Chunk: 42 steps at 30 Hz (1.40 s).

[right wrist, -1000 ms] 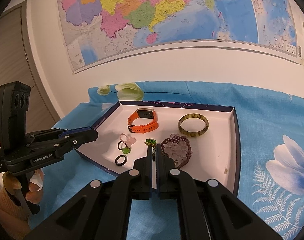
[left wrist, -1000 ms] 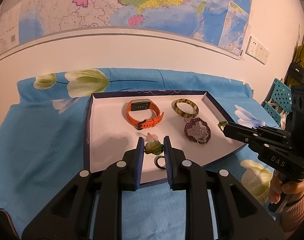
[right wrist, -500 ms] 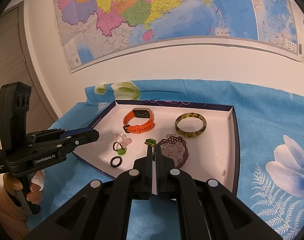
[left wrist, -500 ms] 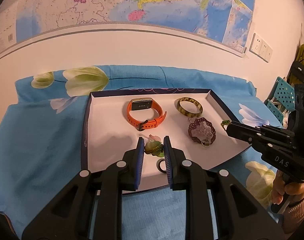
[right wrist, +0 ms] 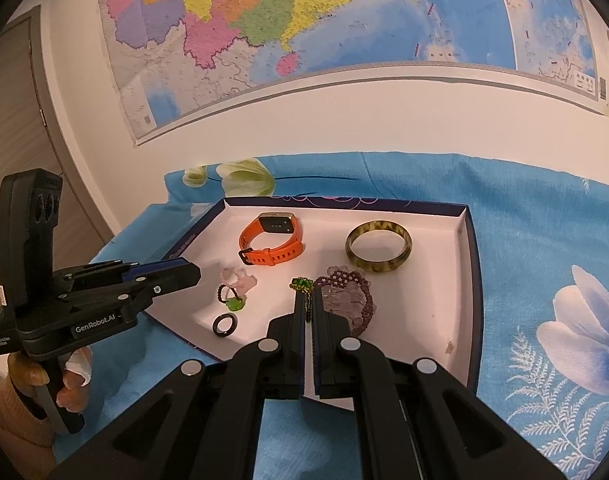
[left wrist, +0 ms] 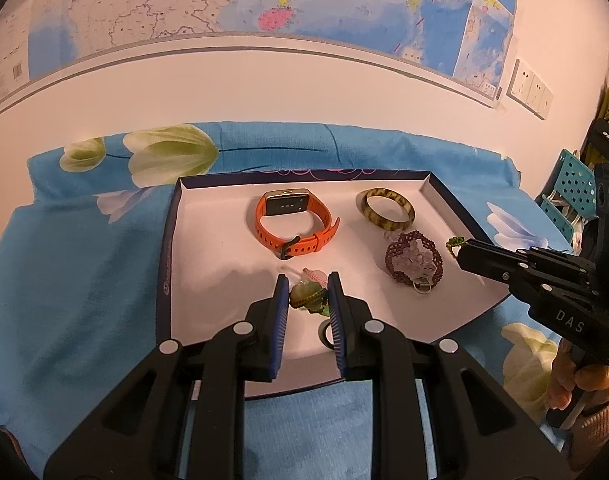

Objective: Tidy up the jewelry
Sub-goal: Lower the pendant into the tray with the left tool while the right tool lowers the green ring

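A white tray (left wrist: 224,248) with a dark blue rim lies on the blue cloth; it also shows in the right wrist view (right wrist: 432,292). In it lie an orange watch (left wrist: 294,220), a mottled bangle (left wrist: 386,206), a purple bead bracelet (left wrist: 414,258), a pink charm (right wrist: 238,276), a green pendant on a cord (right wrist: 232,300) and a black ring (right wrist: 225,325). My left gripper (left wrist: 307,286) is open above the tray's near edge, fingers astride the pendant (left wrist: 308,296) in view. My right gripper (right wrist: 307,296) is shut on a green bead piece (right wrist: 302,284) with a dark cord.
The flowered blue cloth (left wrist: 64,264) covers the surface. A wall with a large map (right wrist: 344,20) stands behind. A teal perforated stool (left wrist: 572,200) and wall sockets (left wrist: 530,90) are at the right.
Both views have shifted slightly closer to the tray. The right gripper stays shut on the green bead piece; the left stays open.
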Available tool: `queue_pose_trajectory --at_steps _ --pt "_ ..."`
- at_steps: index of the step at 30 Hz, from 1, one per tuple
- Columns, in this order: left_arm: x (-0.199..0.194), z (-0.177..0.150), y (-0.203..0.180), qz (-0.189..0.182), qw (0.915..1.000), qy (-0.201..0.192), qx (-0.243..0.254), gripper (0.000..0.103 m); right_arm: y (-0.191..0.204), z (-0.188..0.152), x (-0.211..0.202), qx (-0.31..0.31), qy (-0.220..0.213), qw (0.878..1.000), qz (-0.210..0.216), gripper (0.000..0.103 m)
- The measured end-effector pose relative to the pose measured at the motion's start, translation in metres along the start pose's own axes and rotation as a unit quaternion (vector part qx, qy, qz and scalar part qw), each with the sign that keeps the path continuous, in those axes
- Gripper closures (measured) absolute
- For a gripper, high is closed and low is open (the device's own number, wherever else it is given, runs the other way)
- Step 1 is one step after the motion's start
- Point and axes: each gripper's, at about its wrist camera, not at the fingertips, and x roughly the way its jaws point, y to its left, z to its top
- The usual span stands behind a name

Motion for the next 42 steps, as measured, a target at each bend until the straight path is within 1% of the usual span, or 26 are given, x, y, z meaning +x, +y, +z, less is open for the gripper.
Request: queue_pose_trajectory --at_steps 6,27,42 --pt "0.006 0.001 0.002 0.001 1.0 0.007 -0.004 0.083 -0.002 0.0 0.004 0.002 0.004 1.0 -0.005 0.101" --pt "0.011 -0.001 -0.002 0.005 0.9999 0.012 0.001 0.083 -0.002 0.001 0.009 0.004 0.016 1.0 -0.005 0.101" --pt "0.017 -0.003 -0.004 0.007 0.9998 0.02 0.003 0.083 -0.002 0.0 0.022 0.006 0.038 0.999 -0.015 0.101"
